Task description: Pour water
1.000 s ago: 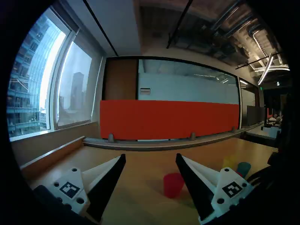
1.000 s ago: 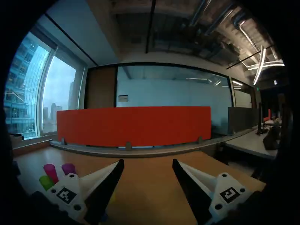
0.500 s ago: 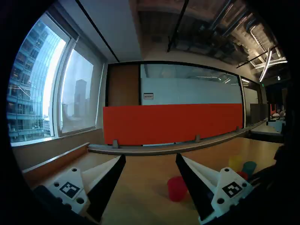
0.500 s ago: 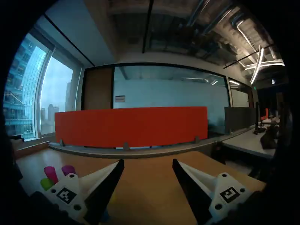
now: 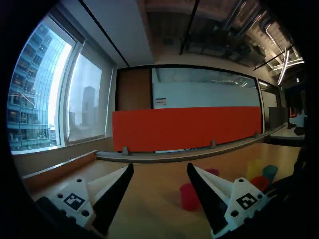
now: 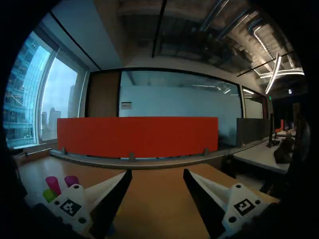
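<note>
Drifted rightward and slightly up in the left gripper view over the last second: red cup [image 5: 188, 196], now just beside the right-hand finger, with a magenta cup [image 5: 212, 171] peeping over that finger and a yellow cup [image 5: 254, 169] and teal cup [image 5: 270, 171] come further into sight. Hardly changed in the right gripper view.

Left gripper [image 5: 159, 167] spread wide, gripping nothing; right gripper [image 6: 156, 172] likewise agape and empty.

Standing upright on the wooden table [image 5: 159, 215], well short of its far edge under the orange divider [image 5: 187, 127]: the red cup, apart from the cluster toward the table's right edge.

Probably thin plastic: light, smooth, a bit squashy, quick to tip or skid if nudged; heavier and sloshy if filled, though impossible to tell whether any holds water. Best taken around the wall at about mid-height, squeezed gently and kept level until over the receiving cup.

From the left gripper view: red, magenta, yellow, teal. From the right gripper view instead: pink cup [image 6: 52, 183], purple cup [image 6: 71, 180] and green cup [image 6: 49, 195], near the table's left edge beside the left-hand finger. Unclear whether any match cups in the other view.
</note>
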Motion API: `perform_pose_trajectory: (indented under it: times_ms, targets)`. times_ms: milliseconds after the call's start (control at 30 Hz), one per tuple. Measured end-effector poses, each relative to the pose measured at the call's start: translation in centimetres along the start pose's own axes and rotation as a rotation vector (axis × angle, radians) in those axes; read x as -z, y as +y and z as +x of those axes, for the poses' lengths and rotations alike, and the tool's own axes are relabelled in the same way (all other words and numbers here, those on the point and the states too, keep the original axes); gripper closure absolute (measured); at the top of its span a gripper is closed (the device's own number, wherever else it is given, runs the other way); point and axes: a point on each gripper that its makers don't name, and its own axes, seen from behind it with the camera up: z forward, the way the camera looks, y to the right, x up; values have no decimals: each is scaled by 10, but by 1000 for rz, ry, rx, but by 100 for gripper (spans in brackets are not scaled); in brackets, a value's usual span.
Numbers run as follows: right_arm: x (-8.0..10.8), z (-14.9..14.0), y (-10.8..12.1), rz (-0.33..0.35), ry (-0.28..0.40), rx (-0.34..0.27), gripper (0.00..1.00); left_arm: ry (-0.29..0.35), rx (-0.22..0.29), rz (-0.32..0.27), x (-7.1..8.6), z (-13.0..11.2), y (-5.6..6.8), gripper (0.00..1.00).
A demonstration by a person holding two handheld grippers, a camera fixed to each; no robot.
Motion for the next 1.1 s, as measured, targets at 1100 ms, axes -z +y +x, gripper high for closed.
perform_pose_trajectory:
  times_ms: [1100]
  targets:
    - [6,1,-4,-15,-5,25,0,-25,14,36,15,-51,-19,1]
